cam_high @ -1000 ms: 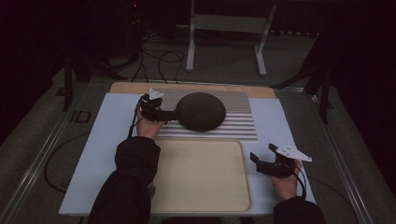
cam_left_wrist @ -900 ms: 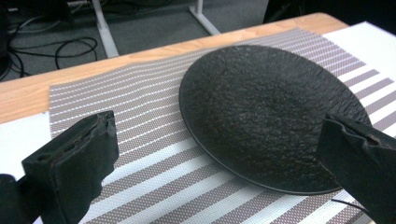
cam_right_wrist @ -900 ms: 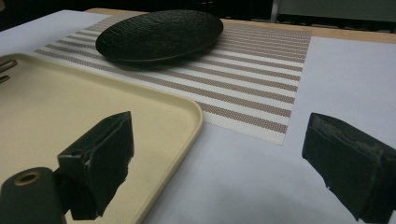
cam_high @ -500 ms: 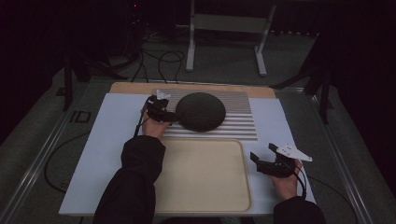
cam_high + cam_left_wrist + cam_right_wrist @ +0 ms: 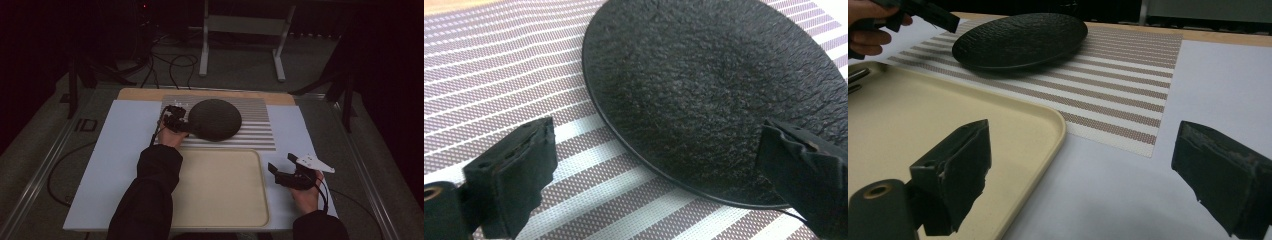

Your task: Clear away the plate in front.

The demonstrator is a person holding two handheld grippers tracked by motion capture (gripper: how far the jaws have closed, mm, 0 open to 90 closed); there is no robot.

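Black plate point(image 5: 215, 119) sits ungrasped on the striped mat point(image 5: 257, 131); left gripper point(image 5: 176, 120), jaws wide but narrowing, straddles its rim, lift pending.

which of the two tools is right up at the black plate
The left tool, at the plate's left rim on the striped mat, jaws open with the rim between them. The right tool sits apart, beside the beige tray.

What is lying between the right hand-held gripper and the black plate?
In the right gripper view, a corner of the cream tray and the striped placemat lie between the right hand-held gripper and the black plate; nothing else lies there.
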